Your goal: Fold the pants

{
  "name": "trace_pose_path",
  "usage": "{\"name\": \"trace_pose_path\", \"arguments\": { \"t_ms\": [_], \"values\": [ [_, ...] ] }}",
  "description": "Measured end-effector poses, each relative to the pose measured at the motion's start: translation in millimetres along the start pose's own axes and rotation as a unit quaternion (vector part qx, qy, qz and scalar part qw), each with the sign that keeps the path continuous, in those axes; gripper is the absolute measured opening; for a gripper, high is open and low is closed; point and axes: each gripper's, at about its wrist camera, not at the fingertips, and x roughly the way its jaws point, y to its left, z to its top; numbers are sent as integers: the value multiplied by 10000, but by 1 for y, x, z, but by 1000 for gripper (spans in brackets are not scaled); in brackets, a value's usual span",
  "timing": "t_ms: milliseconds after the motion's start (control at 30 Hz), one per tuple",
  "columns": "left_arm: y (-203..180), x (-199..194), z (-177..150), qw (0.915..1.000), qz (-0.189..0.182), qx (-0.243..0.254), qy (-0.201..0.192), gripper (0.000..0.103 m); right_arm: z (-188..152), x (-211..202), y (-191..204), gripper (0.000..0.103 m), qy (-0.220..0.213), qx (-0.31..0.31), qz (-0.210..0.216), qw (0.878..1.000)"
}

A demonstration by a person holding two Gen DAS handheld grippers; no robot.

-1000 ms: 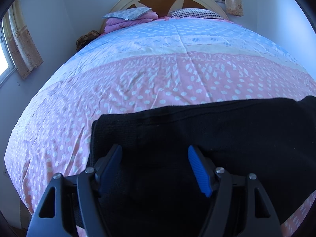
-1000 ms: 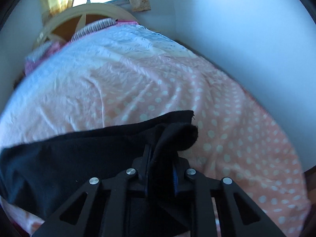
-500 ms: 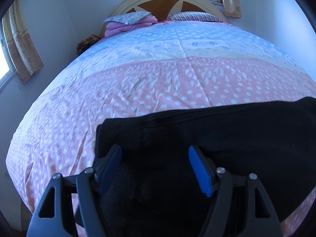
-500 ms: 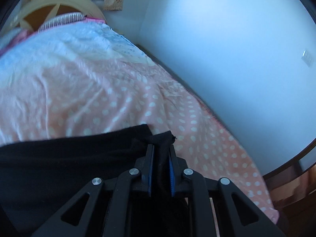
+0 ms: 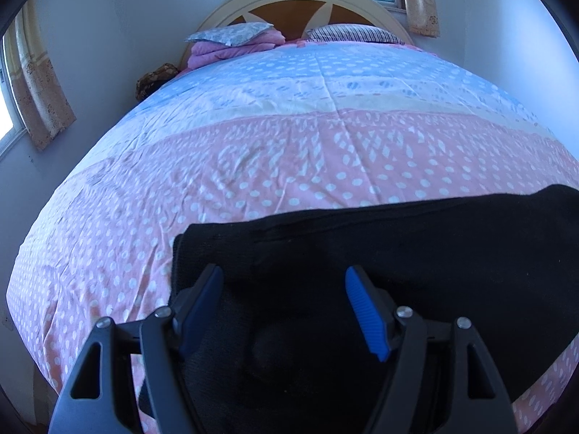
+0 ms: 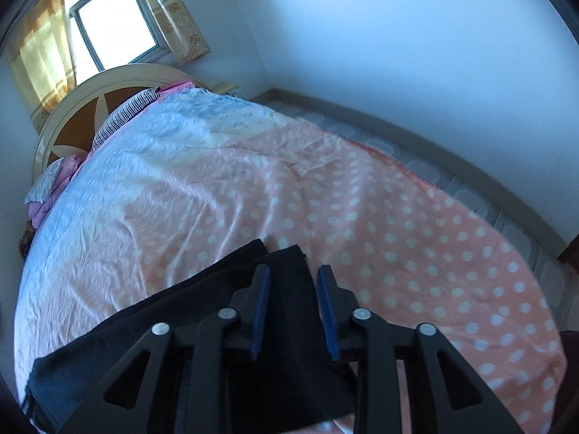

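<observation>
Your left claw stands wide open low in the frame, holding nothing, over the black pants that lie flat across the near end of the bed. Your right claw has just been opening: its pads now stand apart and clear of the cloth, with the pants' end corner lying between them at lower centre.

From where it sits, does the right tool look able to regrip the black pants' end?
Probably yes: the right tool, whose jaws have just been opening, straddles the black fabric pants end on the polka-dot bedspread, nothing between.
</observation>
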Motion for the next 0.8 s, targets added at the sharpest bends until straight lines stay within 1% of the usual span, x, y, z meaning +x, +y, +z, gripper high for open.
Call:
{"name": "trace_pose_path", "arguments": {
  "t_ms": [33, 67, 133, 167, 200, 233, 267, 333, 367, 400, 433, 533, 600, 633, 733, 800],
  "values": [
    [0, -1, 0, 10000, 11, 15, -7, 73, 1, 8, -1, 47, 91, 68, 65, 9999],
    [1, -3, 0, 10000, 24, 21, -16, 73, 2, 16, -2, 51, 182, 76, 4, 9998],
    [2, -2, 0, 10000, 75, 13, -15, 73, 0, 30, 1, 51, 333, -37, -280, 9990],
    [3, -1, 0, 10000, 85, -7, 1, 73, -2, 31, 2, 51, 260, -99, -289, 9992],
    [3, 0, 0, 10000, 82, -30, 23, 73, -3, 28, 5, 49, 162, -200, -369, 9990],
    [3, 1, 0, 10000, 78, -41, 47, 73, -3, 26, 10, 24, 105, -346, -388, 9986],
    [2, 3, -1, 9999, 77, -35, 68, 73, -4, 23, 16, 6, 76, -524, -397, 9978],
    [-1, 4, -2, 9999, 92, 7, 72, 73, -5, 13, 29, 6, -111, -939, -677, 9932],
    [-2, 4, -2, 9999, 98, 32, 67, 73, -7, 4, 39, 6, -306, -1220, -781, 9890],
    [-4, 5, -1, 9999, 98, 51, 60, 73, -8, -4, 44, 6, -458, -1355, -821, 9863],
    [-5, 5, -1, 9999, 102, 63, 53, 73, -6, -11, 44, 5, -576, -1358, -708, 9865],
    [-6, 8, 0, 9998, 183, 23, 39, 73, 8, -32, 35, 5, -970, -911, -31, 9911],
    [-4, 8, 0, 9997, 219, -90, 48, 73, 18, -39, 27, 5, -1188, -652, 178, 9906],
    [-2, 7, 0, 9996, 230, -133, 57, 73, 23, -35, 23, 5, -1187, -545, 193, 9912],
    [4, 2, -1, 9994, 316, -122, 7, 73, 28, -3, 11, 5, -731, -327, 114, 9967],
    [12, -4, -2, 9990, 425, -111, -68, 73, 23, 35, 0, 5, -79, -210, 8, 9997]
  ]
}}
